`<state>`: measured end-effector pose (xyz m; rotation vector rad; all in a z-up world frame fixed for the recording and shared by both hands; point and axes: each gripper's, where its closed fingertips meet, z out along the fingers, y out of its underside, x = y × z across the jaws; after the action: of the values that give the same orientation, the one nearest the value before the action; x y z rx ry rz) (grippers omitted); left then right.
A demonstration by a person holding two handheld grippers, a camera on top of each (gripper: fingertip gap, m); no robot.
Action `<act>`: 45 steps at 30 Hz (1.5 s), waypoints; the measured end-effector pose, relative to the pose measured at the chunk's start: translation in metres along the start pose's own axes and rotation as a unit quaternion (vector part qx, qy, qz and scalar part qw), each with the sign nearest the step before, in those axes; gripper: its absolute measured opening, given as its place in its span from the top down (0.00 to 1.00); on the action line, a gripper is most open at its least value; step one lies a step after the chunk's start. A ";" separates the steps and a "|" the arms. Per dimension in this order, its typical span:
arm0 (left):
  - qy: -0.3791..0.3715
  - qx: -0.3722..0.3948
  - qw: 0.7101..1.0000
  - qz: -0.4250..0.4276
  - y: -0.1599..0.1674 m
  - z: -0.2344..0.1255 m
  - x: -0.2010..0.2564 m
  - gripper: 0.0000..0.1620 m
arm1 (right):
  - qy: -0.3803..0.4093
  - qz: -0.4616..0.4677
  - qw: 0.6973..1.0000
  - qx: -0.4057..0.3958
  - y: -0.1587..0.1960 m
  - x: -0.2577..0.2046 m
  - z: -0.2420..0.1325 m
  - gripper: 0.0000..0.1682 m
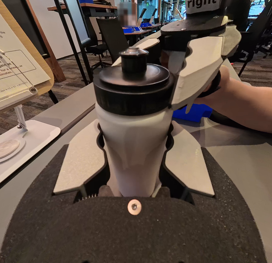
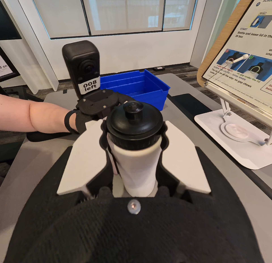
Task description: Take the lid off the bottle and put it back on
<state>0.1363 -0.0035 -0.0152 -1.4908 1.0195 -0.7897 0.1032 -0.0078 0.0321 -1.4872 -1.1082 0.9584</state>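
While the left gripper (image 1: pixel 134 138) clamps the white bottle (image 1: pixel 135 150), the right gripper (image 2: pixel 134 136) pinches its black lid (image 2: pixel 134 126); the bottle's base is hidden.

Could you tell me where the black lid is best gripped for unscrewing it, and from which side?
Grip the lid on its ribbed skirt, coming in level from the side, with one finger on each opposite face. The skirt is the widest band with vertical walls; the narrow spout offers little purchase. The right gripper sits there already, while the left gripper clamps the white bottle lower down.
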 end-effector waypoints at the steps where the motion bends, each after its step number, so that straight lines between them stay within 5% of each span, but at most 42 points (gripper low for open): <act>1: 0.007 0.000 1.000 -0.004 0.000 0.000 0.001 0.48 | -0.002 -0.002 1.000 -0.003 0.001 0.000 0.000 0.57; 10: -0.017 0.001 1.000 -0.023 -0.001 0.004 -0.003 0.47 | 0.046 -0.008 0.999 0.005 -0.002 0.007 0.005 0.56; 13: -0.049 -0.006 0.999 0.002 -0.001 0.007 -0.002 0.47 | 0.067 -0.019 0.998 0.003 0.001 0.004 0.010 0.48; 18: -0.070 -0.009 0.997 0.022 -0.001 0.007 -0.003 0.47 | 0.057 0.011 0.998 0.036 -0.004 0.006 0.007 0.53; 23: -0.078 -0.022 0.995 0.049 0.002 0.018 -0.004 0.32 | 0.042 -0.011 0.999 0.025 -0.004 -0.004 0.013 0.53; 45: -0.054 -0.035 0.998 0.028 0.004 0.024 -0.002 0.39 | 0.026 0.008 0.999 0.033 -0.002 0.002 0.007 0.53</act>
<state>0.1560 0.0083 -0.0225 -1.5409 1.0119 -0.6340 0.0969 -0.0040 0.0325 -1.4608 -1.0200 0.9528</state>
